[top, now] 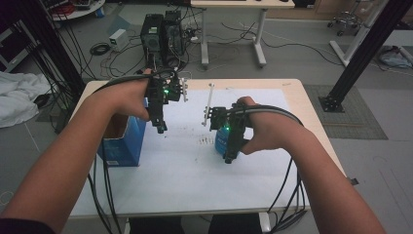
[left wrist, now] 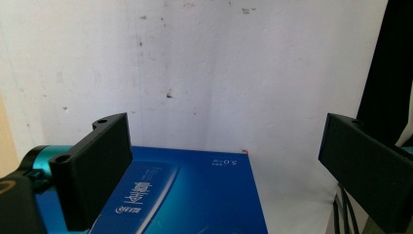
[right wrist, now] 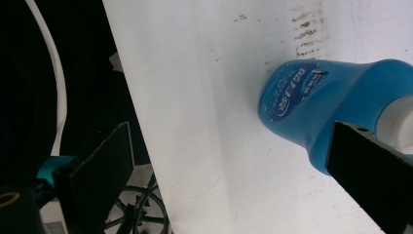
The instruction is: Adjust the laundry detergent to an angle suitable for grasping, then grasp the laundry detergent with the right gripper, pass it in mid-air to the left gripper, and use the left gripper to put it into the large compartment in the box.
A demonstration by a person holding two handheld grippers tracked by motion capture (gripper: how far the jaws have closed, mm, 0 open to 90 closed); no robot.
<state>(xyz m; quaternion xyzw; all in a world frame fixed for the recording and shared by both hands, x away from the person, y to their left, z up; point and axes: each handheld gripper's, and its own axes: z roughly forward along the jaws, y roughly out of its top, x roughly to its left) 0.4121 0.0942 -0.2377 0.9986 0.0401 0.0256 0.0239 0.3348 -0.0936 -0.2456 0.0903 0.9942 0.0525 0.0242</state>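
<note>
A blue bottle (right wrist: 321, 102) with a white cap (right wrist: 399, 117) appears to lie on its side on the white sheet (top: 185, 170). My right gripper (right wrist: 234, 156) is open, and the bottle's cap end is just beyond its right jaw. From above, the right gripper (top: 230, 157) hangs over the bottle (top: 221, 139) right of the table's middle. A blue carton (left wrist: 195, 195) with white print sits under my left gripper (left wrist: 226, 151), whose jaws stand wide open and empty. In the high view the left gripper (top: 160, 127) is beside that open-topped carton (top: 119, 144) at the table's left.
A thin white rod (top: 210, 100) stands near the table's far middle. Dark smudges (top: 207, 141) mark the sheet between the grippers. Computer towers (top: 163, 34) and loose cables sit on the floor beyond the table. A black frame post (top: 365, 53) rises at the right.
</note>
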